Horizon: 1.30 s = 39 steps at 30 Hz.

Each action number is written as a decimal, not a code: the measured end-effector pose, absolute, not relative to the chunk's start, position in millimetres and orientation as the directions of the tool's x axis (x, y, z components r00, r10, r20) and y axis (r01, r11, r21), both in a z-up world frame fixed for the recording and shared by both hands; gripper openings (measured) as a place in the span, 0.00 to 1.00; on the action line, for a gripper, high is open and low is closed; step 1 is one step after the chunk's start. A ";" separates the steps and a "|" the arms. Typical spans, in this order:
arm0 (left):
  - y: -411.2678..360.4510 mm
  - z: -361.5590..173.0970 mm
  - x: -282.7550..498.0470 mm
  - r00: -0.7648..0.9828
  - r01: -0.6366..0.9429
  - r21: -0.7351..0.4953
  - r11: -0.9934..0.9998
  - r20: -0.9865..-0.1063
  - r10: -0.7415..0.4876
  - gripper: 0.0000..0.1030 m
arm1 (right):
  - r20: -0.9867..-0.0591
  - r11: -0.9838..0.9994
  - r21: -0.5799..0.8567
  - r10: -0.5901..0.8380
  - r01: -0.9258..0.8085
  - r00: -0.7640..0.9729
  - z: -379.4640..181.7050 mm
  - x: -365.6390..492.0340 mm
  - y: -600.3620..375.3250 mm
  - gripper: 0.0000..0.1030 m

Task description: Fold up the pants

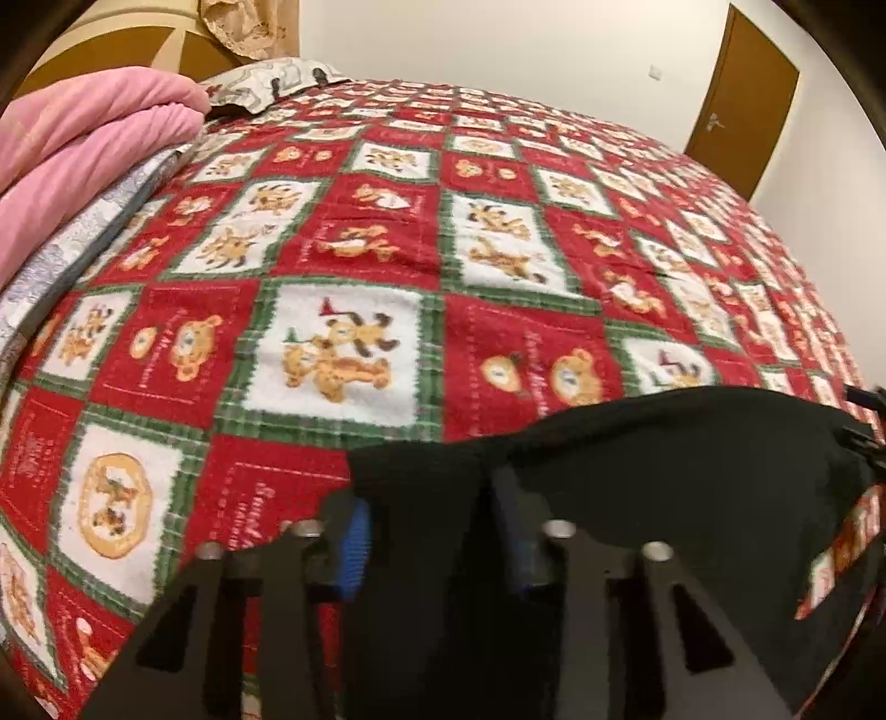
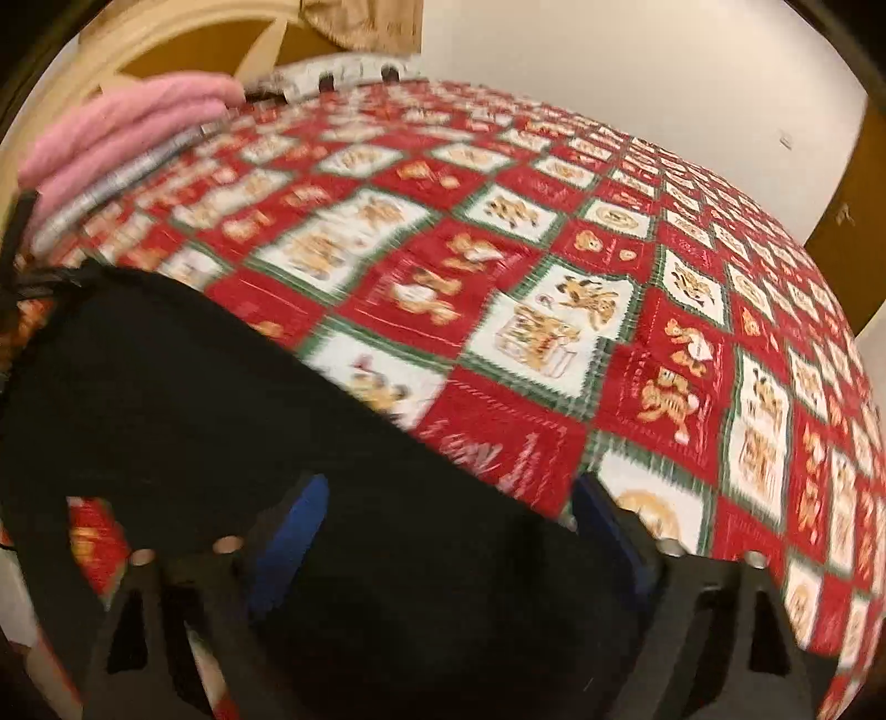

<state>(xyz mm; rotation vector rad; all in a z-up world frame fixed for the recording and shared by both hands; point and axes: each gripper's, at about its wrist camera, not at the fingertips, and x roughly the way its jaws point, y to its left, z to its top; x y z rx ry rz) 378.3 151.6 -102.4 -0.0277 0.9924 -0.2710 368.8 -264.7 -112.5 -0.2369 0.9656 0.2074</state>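
Lying across the near edge of the bed, the black pants spread over a red, white and green blanket printed with little bears and dogs in squares. The left gripper points steeply down at the cloth, and its two blue pads have drawn in close, pinching a raised ridge of the dark fabric between them; it looks clamped on the pants near one end of the garment. From that side the fabric runs off to the right in a long dark band with a smooth, curved upper edge.

The right gripper hovers over the other end of the pants, its blue pads standing wide apart. Black cloth fills the space between and beneath them, but the pads are not pressing on it. That view is smeared with motion blur, so finer detail of the cloth is lost.

Farther up the bed, a folded pink blanket sits at the head end on top of a pale patterned quilt, with a light printed pillow just beside it. Behind them stands a cream and brown headboard. A plain white wall backs the bed, and a brown door shows off to the right.
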 end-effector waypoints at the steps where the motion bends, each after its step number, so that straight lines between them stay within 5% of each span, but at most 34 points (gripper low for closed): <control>1: 151.1 -102.8 378.1 0.513 0.220 -0.170 0.961 -0.817 -0.262 0.22 | -0.848 0.948 -0.093 0.085 -0.305 0.523 -119.5 376.4 -266.1 0.79; 6: 146.4 -104.4 378.8 0.521 0.219 -0.154 0.964 -0.817 -0.249 0.22 | -0.871 0.932 -0.037 0.147 -0.359 0.469 -139.2 386.7 -273.1 0.73; 10: 142.5 -101.6 378.4 0.522 0.215 -0.133 0.968 -0.822 -0.229 0.22 | -0.870 0.925 0.052 0.226 -0.376 0.437 -132.4 373.3 -271.4 0.09; 27: 163.8 -12.1 270.2 0.748 0.226 -0.139 0.964 -0.610 -0.263 0.19 | -0.633 0.939 0.069 0.302 -0.337 0.712 -7.2 188.8 -251.7 0.04; 36: 177.7 -42.9 180.6 0.766 0.228 -0.136 0.964 -0.587 -0.263 0.19 | -0.686 0.934 0.073 0.301 -0.349 0.663 -60.4 99.8 -233.8 0.04; 39: 181.9 -63.9 167.3 0.755 0.201 -0.159 0.967 -0.603 -0.256 0.19 | -0.658 0.926 0.216 0.373 -0.310 0.654 -77.4 92.4 -244.6 0.04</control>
